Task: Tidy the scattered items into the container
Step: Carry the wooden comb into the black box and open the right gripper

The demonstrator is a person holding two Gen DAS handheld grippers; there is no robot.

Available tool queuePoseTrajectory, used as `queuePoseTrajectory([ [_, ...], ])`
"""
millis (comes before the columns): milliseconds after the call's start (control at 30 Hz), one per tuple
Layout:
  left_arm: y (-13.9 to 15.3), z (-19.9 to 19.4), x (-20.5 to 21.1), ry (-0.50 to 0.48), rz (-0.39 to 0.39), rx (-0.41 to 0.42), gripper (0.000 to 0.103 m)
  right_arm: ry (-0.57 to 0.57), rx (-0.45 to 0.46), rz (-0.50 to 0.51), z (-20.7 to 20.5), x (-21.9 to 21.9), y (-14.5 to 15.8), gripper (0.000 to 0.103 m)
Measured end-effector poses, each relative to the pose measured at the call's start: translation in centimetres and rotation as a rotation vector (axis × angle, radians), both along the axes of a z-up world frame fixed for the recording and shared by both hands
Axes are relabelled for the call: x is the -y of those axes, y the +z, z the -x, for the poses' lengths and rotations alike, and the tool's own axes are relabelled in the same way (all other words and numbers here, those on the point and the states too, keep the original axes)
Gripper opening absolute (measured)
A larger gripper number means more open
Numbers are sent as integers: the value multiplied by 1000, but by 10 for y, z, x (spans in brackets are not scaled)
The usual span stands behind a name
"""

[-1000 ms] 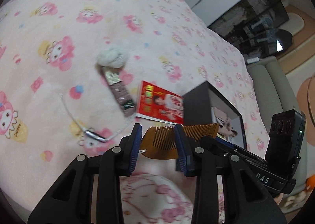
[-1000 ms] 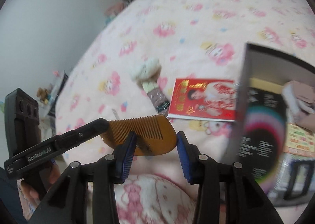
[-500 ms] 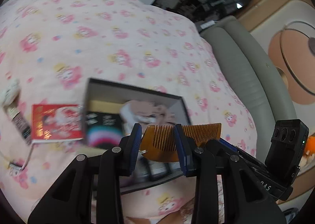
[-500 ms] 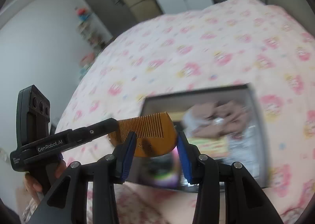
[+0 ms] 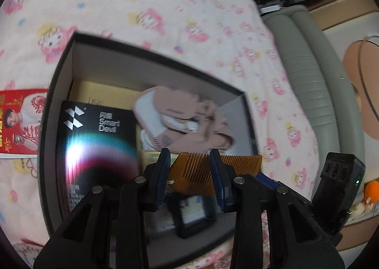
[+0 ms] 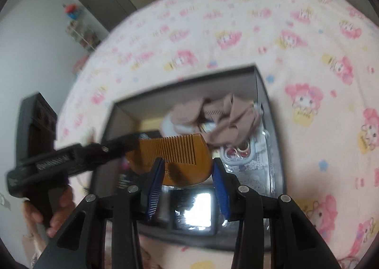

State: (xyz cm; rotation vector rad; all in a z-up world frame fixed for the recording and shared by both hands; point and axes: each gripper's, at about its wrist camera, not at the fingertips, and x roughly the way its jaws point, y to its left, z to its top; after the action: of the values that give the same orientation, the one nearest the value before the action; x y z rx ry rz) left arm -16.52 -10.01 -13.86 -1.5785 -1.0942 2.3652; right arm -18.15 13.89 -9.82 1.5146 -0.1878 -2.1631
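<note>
**Comb carried over the open box**

Both cameras have swung off the scattered items and now look down into the dark rectangular cardboard box, which sat at the edge of view a second ago. An amber wooden comb hangs above the box interior, its long axis level and running from one gripper to the other, teeth pointing away from the cameras. The left gripper and the right gripper each show it between their blue-padded fingers; whether the pads truly press it cannot be told, as the jaws stand part open around it. Inside the box lie a black printed carton, crumpled tan fabric and a clear case. A red printed packet rests on the pink cartoon blanket, just beside the box wall.
</note>
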Motion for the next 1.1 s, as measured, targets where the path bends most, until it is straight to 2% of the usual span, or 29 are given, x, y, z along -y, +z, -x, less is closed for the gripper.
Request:
queuePoseTrajectory([
  [200,-24,20,-7,-44,127,123,34,-5,134,-34,12,7,-51,36],
  [333,-15,11,-11,-27,178,91,34,-13,85,-56,9,2,-46,36],
  [467,-6,3,-18,-36,229,32,34,-14,-26,-71,3,0,-30,36],
  [567,-18,12,-19,-42,263,86,34,12,-2,-78,7,8,-38,36],
  [667,-29,18,-21,-53,255,141,34,25,53,-57,7,13,-49,36],
  [767,-27,11,-25,-80,243,171,32,24,51,-74,6,15,-54,36],
  [833,-26,4,-27,-112,178,168,31,18,43,-96,8,14,-52,36],
  [867,-24,1,-28,-111,170,160,31,14,42,-101,9,14,-52,36],
  [1000,-13,-2,-23,-72,223,109,31,2,26,-123,9,14,-51,36],
  [1100,-20,0,-23,-94,150,128,31,9,21,-128,9,15,-53,36],
])
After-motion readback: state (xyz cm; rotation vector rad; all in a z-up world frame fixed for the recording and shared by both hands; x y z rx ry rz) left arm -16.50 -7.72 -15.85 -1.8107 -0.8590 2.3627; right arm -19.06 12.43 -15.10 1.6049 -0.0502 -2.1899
